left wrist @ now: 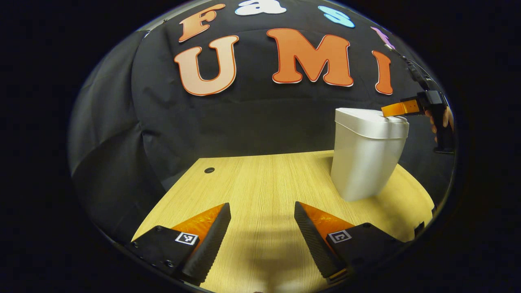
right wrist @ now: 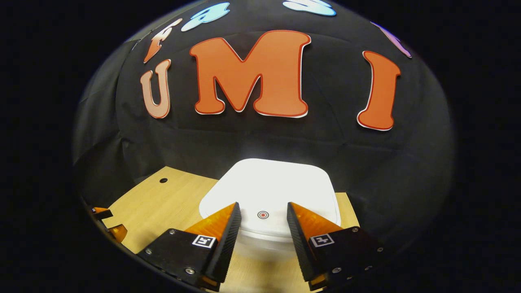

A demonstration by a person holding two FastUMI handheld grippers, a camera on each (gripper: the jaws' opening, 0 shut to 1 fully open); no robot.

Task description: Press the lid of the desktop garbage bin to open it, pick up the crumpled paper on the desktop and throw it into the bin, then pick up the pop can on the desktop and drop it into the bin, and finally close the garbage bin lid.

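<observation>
Tabletop (left wrist: 260, 183): pale wood grain, one small dark hole near its far left corner; black cloth wall behind.

Bin (left wrist: 366, 162): white, upright, toward the right of the tabletop in the left gripper view. Lid (right wrist: 268, 191) is down and flat, so the opening step is not yet done. A small red ring mark (right wrist: 263, 214) sits near the lid's near edge, probably the press point.

Right claw (right wrist: 262, 221): over the lid's near edge, fingers apart and empty, straddling the ring mark. From the left gripper view, the same claw reaches the lid rim from the far side, a hand behind it; it looks touching or just above, contact cannot be confirmed. Judged placement: poised to push the lid down so it pops open.

Left claw (left wrist: 262, 228): fingers wide apart, empty, low over bare tabletop, well apart from the bin. Likely parked clear so the lid can swing.

Paper and can: not located from these angles.
</observation>
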